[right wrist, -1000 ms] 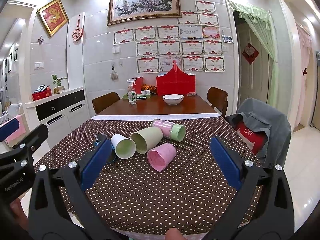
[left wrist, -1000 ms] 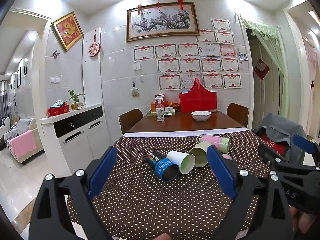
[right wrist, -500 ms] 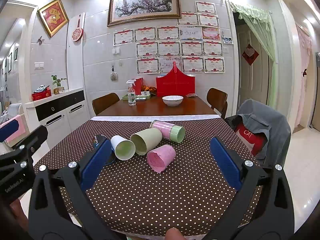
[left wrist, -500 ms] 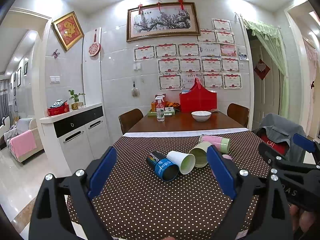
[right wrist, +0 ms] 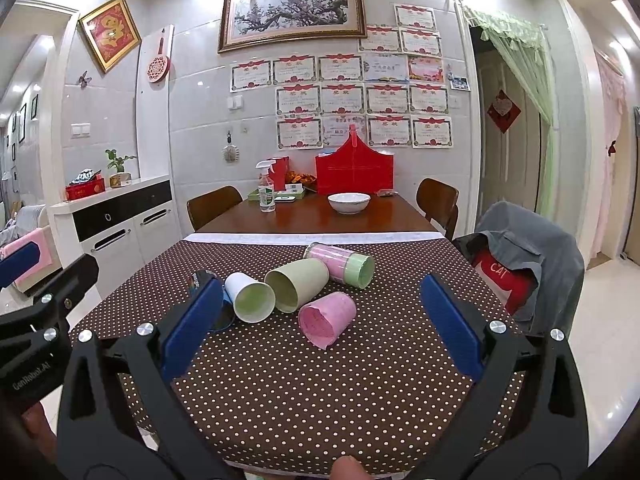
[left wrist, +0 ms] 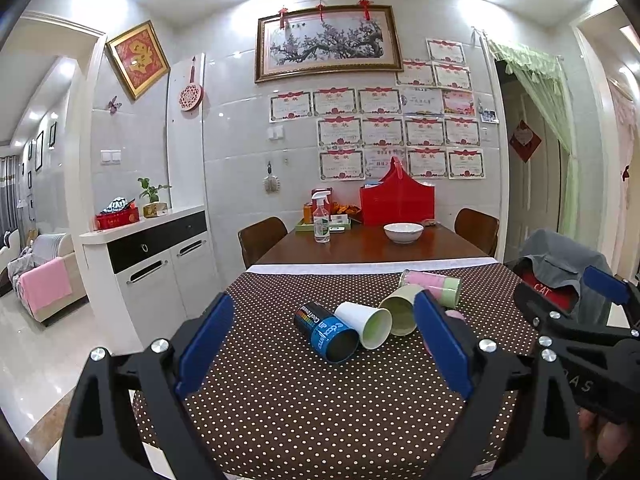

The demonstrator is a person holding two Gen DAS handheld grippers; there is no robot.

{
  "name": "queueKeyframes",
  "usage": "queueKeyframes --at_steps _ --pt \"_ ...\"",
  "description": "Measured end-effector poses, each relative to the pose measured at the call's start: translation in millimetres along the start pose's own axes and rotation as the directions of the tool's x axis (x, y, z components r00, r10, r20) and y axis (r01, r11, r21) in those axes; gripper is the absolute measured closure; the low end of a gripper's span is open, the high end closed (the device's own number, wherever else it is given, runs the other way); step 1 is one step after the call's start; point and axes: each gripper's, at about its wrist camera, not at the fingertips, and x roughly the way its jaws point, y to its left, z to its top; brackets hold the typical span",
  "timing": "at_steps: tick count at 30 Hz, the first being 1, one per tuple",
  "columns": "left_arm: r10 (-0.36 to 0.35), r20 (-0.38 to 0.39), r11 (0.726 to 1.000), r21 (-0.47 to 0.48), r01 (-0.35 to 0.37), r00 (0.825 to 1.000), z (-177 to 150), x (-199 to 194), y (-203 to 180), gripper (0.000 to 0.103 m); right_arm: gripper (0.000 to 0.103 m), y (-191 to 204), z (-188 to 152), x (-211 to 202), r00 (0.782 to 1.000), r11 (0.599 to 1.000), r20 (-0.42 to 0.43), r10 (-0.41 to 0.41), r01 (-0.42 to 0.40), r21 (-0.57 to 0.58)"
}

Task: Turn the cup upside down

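Several cups lie on their sides on the brown polka-dot tablecloth point(right wrist: 304, 392): a pink cup point(right wrist: 327, 319), an olive-green cup point(right wrist: 296, 285), a white cup with green inside point(right wrist: 250, 297), a pink and green cup point(right wrist: 340, 265) and a blue printed cup point(left wrist: 326, 332), mostly hidden behind my left finger in the right wrist view. My right gripper point(right wrist: 320, 328) is open and empty, short of the pink cup. My left gripper point(left wrist: 322, 340) is open and empty, short of the blue cup. The right gripper also shows at the right edge of the left wrist view point(left wrist: 580, 320).
Beyond the cloth, a wooden table holds a white bowl point(right wrist: 349, 203), a spray bottle point(right wrist: 266, 192) and a red bag point(right wrist: 354, 170). A chair draped with a grey jacket point(right wrist: 524, 256) stands right of the table. A white sideboard point(right wrist: 120, 220) stands at left.
The right gripper has edged slightly forward toward the cups. The left gripper and the cups have not visibly moved.
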Motion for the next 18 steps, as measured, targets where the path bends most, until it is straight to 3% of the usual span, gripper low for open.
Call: queueKeyframes --at_steps 18 --pt "-0.011 -0.021 1.000 -0.001 0.011 1.000 -2 12 -4 0.013 0.006 -6 -5 12 1.000 1.000 -0.022 -0.008 0.008 0.001"
